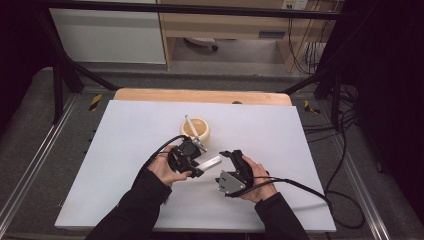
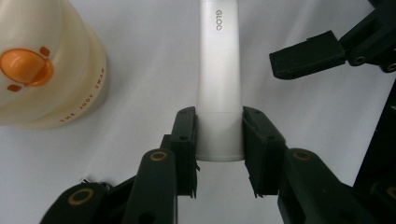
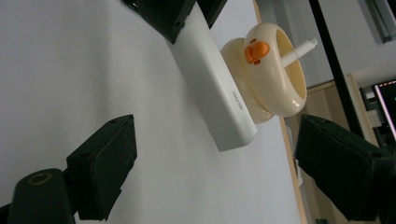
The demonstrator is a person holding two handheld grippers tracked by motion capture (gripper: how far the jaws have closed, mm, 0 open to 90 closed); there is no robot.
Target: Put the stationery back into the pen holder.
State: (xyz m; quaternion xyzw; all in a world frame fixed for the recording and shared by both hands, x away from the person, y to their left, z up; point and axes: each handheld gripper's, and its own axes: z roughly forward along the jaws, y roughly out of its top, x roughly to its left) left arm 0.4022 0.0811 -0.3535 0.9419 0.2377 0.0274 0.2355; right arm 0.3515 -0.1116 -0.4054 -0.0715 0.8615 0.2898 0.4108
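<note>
Left tongs [image 2: 218,140] clamped on one end of the white tube [image 2: 218,79], looks light, stiff, kinda slick; right tongs [image 3: 210,163] wide open, should grab its free end.

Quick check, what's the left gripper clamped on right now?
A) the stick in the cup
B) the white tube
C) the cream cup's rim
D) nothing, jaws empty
B: in the left gripper view the left gripper has both pads pressed on the end of the white tube, while the cream cup stands apart to the side and the right gripper is open short of the tube's free end.
</note>
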